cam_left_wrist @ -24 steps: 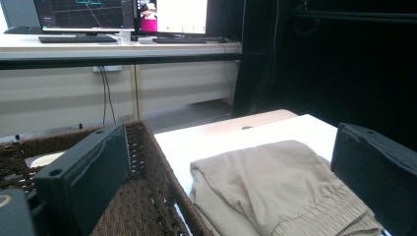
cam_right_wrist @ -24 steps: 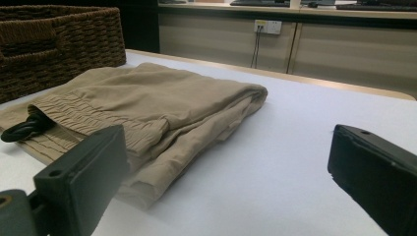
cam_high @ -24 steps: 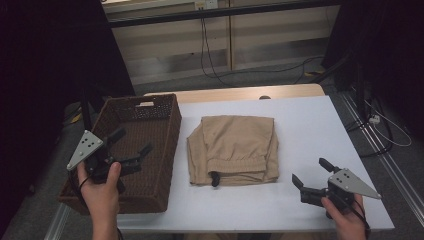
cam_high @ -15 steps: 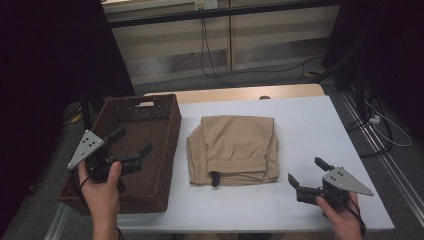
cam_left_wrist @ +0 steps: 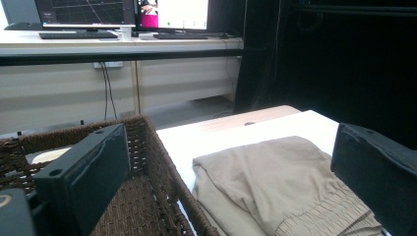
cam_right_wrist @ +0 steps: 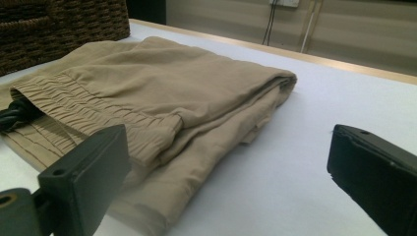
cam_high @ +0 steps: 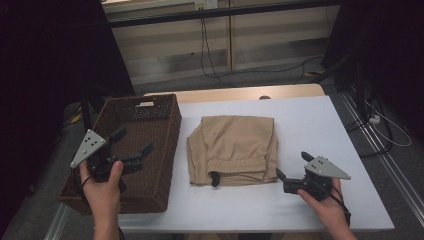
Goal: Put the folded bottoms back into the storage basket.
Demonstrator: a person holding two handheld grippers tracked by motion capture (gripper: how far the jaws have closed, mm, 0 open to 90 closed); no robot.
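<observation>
Folded tan trousers (cam_high: pixel 233 149) with an elastic waistband and a dark drawstring (cam_high: pixel 215 178) lie in the middle of the white table (cam_high: pixel 320 120). A dark wicker basket (cam_high: pixel 150 115) stands at the table's left. My left gripper (cam_high: pixel 133 143) hovers open above the basket, jaws pointing toward the trousers (cam_left_wrist: pixel 275 187). Low at the front right, my right gripper (cam_high: pixel 293 166) is open, just right of the trousers' front corner; the folded cloth (cam_right_wrist: pixel 162 98) lies close before its left jaw, and nothing is between the jaws.
The basket (cam_left_wrist: pixel 162 167) holds nothing that I can see. Behind the table run a wooden strip (cam_high: pixel 240 93), cables (cam_high: pixel 215 65) and a pale wall unit. Monitors (cam_left_wrist: pixel 123 12) stand on a far desk. Bare table lies right of the trousers.
My right gripper has moved left toward the trousers' front right corner. The left gripper has barely shifted over the basket.
</observation>
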